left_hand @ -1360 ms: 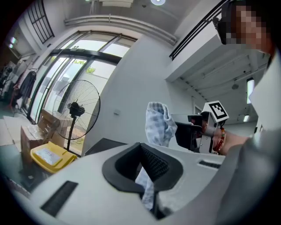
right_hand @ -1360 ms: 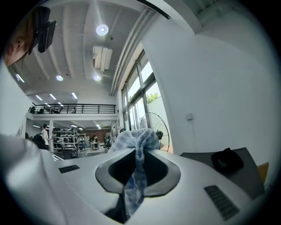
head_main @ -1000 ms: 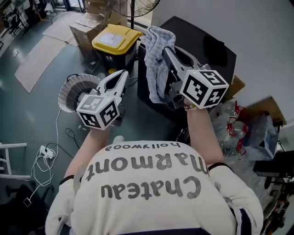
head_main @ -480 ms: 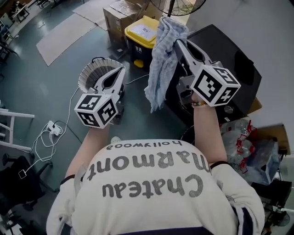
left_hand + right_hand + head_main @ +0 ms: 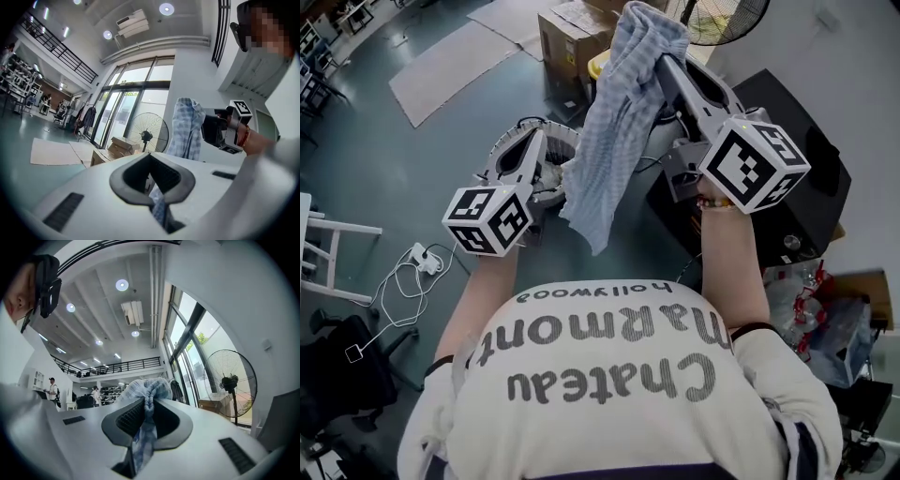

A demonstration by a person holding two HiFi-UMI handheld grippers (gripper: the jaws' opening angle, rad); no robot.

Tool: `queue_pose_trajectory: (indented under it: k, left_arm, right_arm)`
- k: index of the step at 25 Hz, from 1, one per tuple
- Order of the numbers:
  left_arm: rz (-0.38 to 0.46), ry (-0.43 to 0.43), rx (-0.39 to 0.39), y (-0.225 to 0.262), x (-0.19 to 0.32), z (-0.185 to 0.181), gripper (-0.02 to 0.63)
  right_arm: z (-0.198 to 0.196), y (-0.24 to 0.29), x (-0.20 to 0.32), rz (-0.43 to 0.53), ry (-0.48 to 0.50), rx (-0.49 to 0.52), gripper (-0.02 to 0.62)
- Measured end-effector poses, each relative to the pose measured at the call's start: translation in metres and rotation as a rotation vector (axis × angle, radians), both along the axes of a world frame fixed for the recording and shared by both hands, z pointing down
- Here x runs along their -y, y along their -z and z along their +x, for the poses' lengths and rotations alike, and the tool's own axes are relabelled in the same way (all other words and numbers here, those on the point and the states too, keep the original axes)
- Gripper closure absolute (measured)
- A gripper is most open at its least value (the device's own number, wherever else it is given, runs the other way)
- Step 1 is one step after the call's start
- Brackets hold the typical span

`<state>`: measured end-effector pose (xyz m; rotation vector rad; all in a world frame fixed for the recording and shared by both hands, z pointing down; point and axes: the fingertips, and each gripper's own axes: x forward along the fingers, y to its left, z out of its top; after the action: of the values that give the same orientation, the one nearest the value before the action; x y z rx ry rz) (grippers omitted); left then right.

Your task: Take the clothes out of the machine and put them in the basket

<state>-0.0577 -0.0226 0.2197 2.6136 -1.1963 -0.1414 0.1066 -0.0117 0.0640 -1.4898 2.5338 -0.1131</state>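
Both grippers have swung over to the round white slatted basket (image 5: 558, 136) on the floor. Right gripper (image 5: 666, 67) is clamped on the blue-and-white checked cloth (image 5: 614, 122), which hangs in the air by the basket's edge. Left gripper (image 5: 530, 142) has its jaws together, above the basket, beside the cloth's lower end.

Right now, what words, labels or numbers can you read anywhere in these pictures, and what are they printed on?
"Chateau Marmont": large letters on the person's shirt, upside down in the head view.
"hollywood": small letters on the same shirt, near the collar, also upside down.
The two marker cubes: only black-and-white square patterns, no letters or numbers.
Cardboard box: any print is too small to read.
Nothing readable in either gripper view.
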Motion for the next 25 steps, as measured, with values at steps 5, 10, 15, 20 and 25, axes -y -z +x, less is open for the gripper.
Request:
queue_pose_trajectory:
  k: [5, 10, 15, 20, 25]
  left_arm:
    - [0.001, 0.014, 0.011, -0.002, 0.014, -0.044, 0.597]
    - [-0.012, 0.053, 0.018, -0.016, 0.027, -0.098, 0.597]
    - [-0.051, 0.117, 0.008, -0.037, 0.035, -0.153, 0.597]
    - [-0.079, 0.153, 0.005, -0.051, 0.044, -0.18, 0.597]
    - [-0.063, 0.206, 0.002, -0.048, 0.06, -0.201, 0.597]
  right_arm:
    - [-0.055, 0.01, 0.028, 0.007, 0.054, 0.028, 0.534]
    - [-0.102, 0.012, 0.062, 0.005, 0.086, 0.033, 0.534]
    - [-0.137, 0.033, 0.097, 0.037, 0.091, 0.009, 0.534]
    - [-0.166, 0.045, 0.129, 0.051, 0.112, -0.013, 0.534]
    - [-0.197, 0.055, 0.16, 0.075, 0.162, -0.039, 0.534]
